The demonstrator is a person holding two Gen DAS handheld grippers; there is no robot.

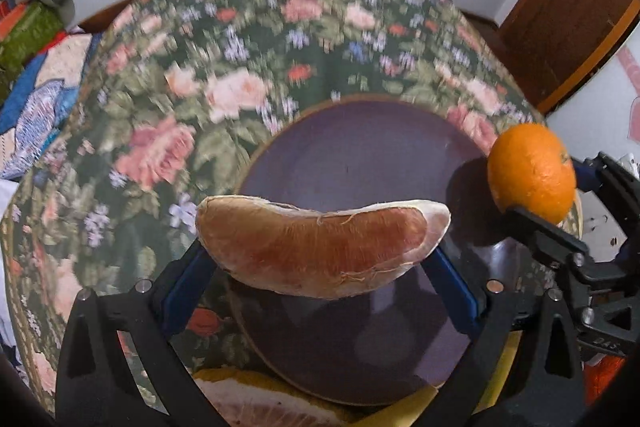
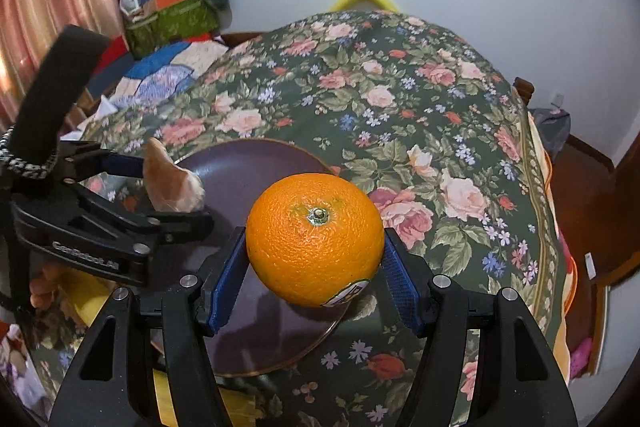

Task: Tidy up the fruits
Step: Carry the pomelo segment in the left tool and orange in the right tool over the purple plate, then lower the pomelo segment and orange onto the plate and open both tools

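Above the round, glossy purple plate [image 2: 256, 163] on the floral-clothed table [image 2: 400, 99], the left claw [image 1: 320, 263] pinches a curved, membranous pomelo segment [image 1: 320, 247]; the right claw [image 2: 316, 263] clamps a dimpled, round orange [image 2: 315, 239].

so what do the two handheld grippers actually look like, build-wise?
Both match: the left gripper and right gripper have black plastic frames with triangular cut-outs and silver bolt heads, and blue textured pads on the fingers. The left one carries raised lettering on its side, a black foam-wrapped handle and a black-and-white braided cord.
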